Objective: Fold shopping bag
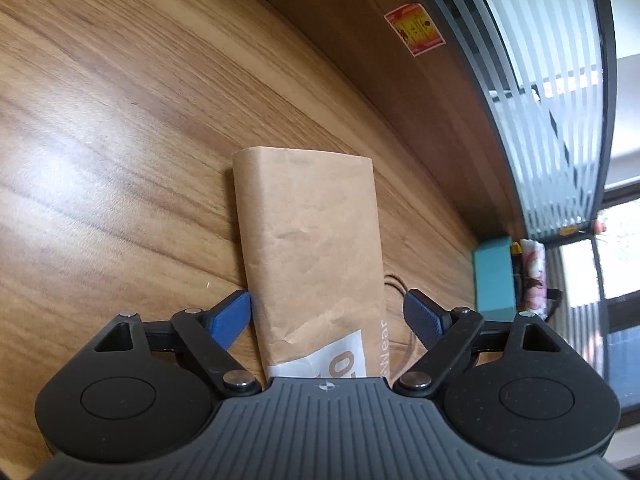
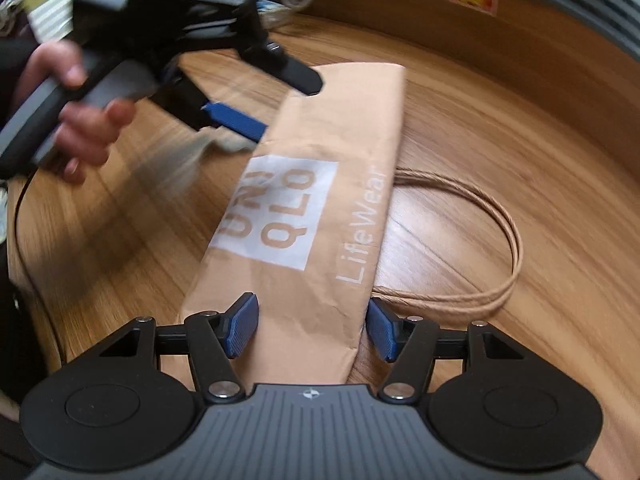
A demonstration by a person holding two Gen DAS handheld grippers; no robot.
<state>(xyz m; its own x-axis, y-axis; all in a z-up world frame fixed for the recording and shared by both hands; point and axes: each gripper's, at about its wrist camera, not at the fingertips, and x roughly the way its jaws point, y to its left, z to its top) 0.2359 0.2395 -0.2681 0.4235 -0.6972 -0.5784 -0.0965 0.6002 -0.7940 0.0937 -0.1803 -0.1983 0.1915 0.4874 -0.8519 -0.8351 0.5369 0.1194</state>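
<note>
Paper bag (image 1: 312, 248) near end hidden behind gripper body; person's hand (image 2: 76, 120) motion-blurred; sticker (image 1: 415, 29) text illegible.

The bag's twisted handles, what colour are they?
Light brown handles, like the bag; clearest in the right wrist view.

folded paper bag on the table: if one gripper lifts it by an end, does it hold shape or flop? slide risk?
The paper bag is creased, thin kraft folded into a narrow strip, so it likely sags when lifted by one end. It looks light and lies flat on the smooth wooden table, so a push probably slides it. The loose twine handles will likely trail.
</note>
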